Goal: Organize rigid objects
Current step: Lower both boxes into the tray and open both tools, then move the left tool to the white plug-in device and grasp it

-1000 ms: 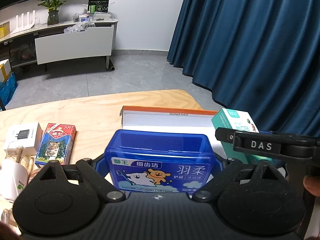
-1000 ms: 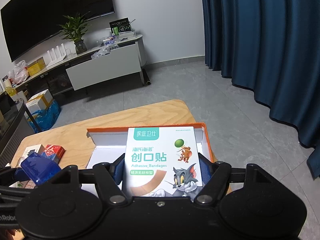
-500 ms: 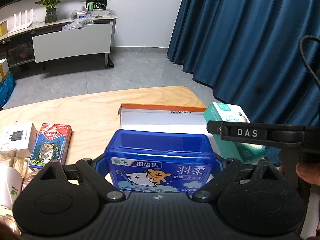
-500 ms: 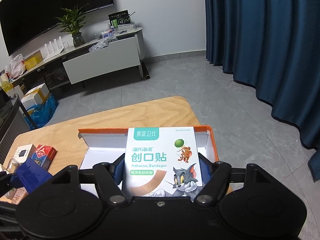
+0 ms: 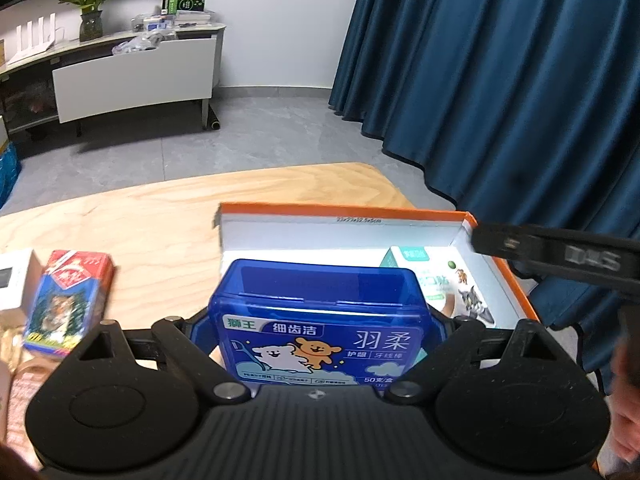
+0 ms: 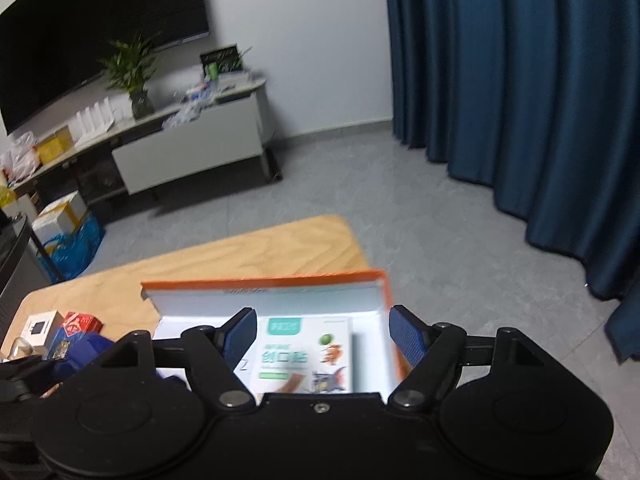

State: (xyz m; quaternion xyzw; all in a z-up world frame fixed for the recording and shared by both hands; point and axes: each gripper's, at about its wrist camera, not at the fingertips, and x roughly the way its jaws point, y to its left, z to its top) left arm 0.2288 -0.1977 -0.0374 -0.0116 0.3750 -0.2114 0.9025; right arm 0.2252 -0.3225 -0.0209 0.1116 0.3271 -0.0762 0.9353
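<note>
On the wooden table (image 5: pixel 168 216) stands an open box (image 5: pixel 340 216) with orange outside walls and a white inside, near the table's far right corner. Lying flat inside it, toward its right side, is a white-and-green carton of adhesive bandages (image 6: pixel 304 354) with cartoon figures printed on it.

Above that carton hangs the right gripper (image 6: pixel 322 336); its blue pads (image 6: pixel 240 334) stand apart on either side of the carton and do not touch it, and the jaws are opening.

Nearer the left side of the box, the left gripper (image 5: pixel 318 320) is clamped on a blue plastic case of floss picks (image 5: pixel 318 320), held over the near edge of the box with its printed label facing the camera.

Left of the box, on the bare wood, lies a red pack of playing cards (image 5: pixel 66 300) with a tiger picture, and just beside it, further left, a small white box (image 5: pixel 14 276).
</note>
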